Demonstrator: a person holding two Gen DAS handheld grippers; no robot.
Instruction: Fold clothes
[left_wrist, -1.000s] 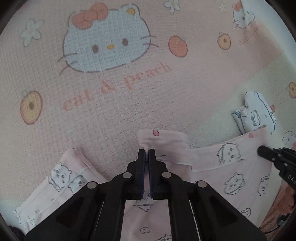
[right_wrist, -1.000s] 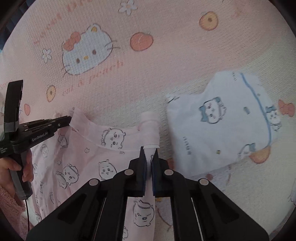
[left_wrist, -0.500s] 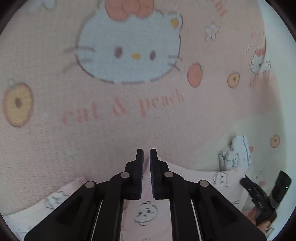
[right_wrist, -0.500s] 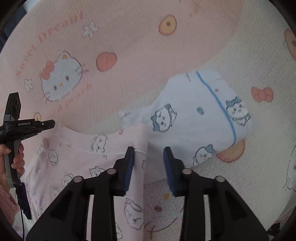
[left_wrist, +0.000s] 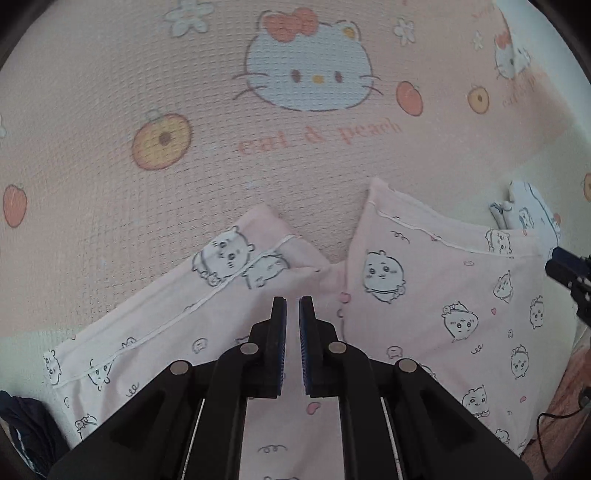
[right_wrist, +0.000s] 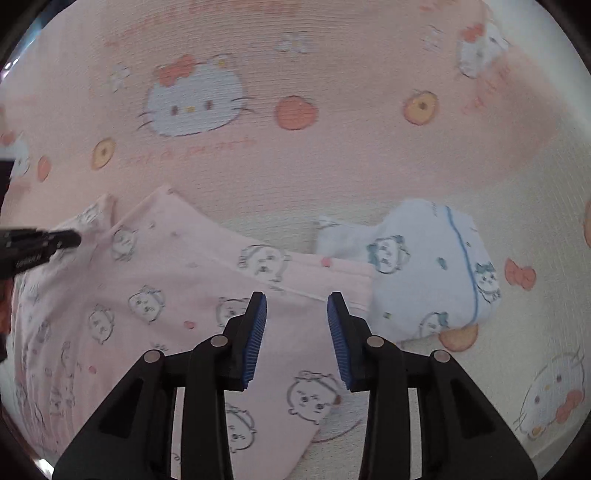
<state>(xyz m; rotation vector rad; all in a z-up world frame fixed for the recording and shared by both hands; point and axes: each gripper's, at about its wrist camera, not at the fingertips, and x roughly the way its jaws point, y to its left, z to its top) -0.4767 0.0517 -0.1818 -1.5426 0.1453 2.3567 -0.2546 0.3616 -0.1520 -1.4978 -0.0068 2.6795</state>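
- I read the left gripper (left_wrist: 292, 306) as pitched steeply down, jaws near shut with a thin gap, nothing pinched
- My right gripper (right_wrist: 296, 304) also points steeply down, jaws well apart, pads (right_wrist: 255, 332) clamping nothing

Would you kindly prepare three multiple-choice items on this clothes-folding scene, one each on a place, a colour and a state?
1. In the right wrist view, where does the white garment lie relative to the pink garment?
A. to its right
B. to its left
C. underneath the mat

2. What colour are the right gripper pads?
A. red
B. blue
C. green

3. What do the right gripper's pads press on?
A. a pink sleeve
B. the white garment
C. nothing

Answers:
1 A: it sits right of the pink garment's edge.
2 B: ribbed blue pads face each other.
3 C: the jaws stand apart above the fabric.
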